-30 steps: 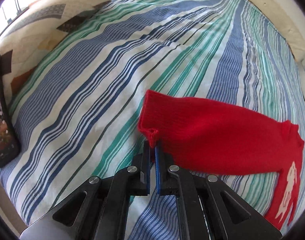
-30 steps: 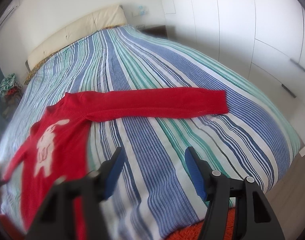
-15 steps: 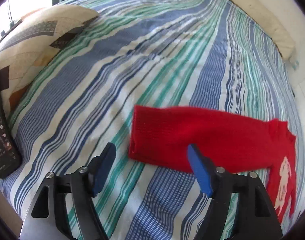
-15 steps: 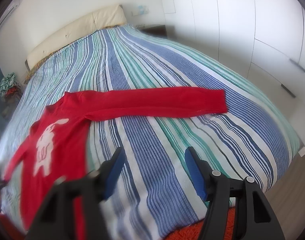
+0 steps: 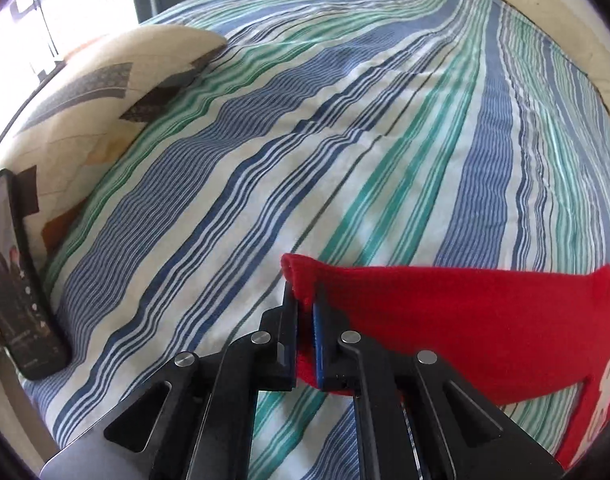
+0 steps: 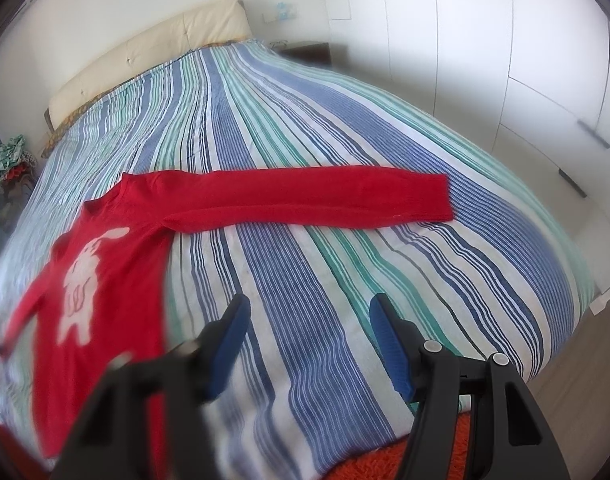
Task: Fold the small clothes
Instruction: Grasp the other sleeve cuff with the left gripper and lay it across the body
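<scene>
A small red sweater (image 6: 105,280) with a white animal print lies on the striped bed. In the right wrist view its right sleeve (image 6: 305,200) is stretched flat across the bed. My right gripper (image 6: 305,340) is open and empty, hovering above the bedspread in front of that sleeve. In the left wrist view my left gripper (image 5: 304,316) is shut on the cuff of the other red sleeve (image 5: 465,320), pinching the cuff edge between its blue pads.
The striped bedspread (image 5: 345,140) covers the bed. A patterned pillow (image 5: 105,80) and a black phone (image 5: 17,272) lie at the left edge. A cream headboard (image 6: 145,52) and white wardrobe doors (image 6: 505,60) border the bed. An orange rug (image 6: 385,464) lies below.
My left gripper was shut on the cuff, opened half a second ago, and is now shut on the sleeve cuff again. The right gripper has stayed open and nearly still.
</scene>
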### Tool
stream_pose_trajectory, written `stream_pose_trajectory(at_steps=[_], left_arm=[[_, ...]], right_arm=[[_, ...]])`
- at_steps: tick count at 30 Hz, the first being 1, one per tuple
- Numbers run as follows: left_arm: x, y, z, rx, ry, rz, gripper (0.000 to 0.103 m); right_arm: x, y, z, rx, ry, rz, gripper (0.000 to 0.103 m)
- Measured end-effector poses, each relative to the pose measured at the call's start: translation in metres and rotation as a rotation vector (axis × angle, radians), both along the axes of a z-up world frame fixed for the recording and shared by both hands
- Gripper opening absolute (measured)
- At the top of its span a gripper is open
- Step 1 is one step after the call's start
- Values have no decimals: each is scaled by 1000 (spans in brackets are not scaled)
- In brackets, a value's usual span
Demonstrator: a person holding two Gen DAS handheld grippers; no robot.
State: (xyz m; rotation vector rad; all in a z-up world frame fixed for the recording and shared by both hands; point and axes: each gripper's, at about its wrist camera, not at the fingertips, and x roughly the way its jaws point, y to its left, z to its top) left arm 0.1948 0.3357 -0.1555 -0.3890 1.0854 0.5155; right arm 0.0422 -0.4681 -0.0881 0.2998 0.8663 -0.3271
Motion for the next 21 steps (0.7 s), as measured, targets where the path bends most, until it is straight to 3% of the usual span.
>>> stream_pose_trajectory(at_steps=[7,21], left_arm=[[-4,9,-10,-14,25,47,4],[-1,3,-18,31,57,17,4]], right_arm=[[2,-1,-2,1,8,2,62],[-2,-2,-1,6,-2,-16,62]])
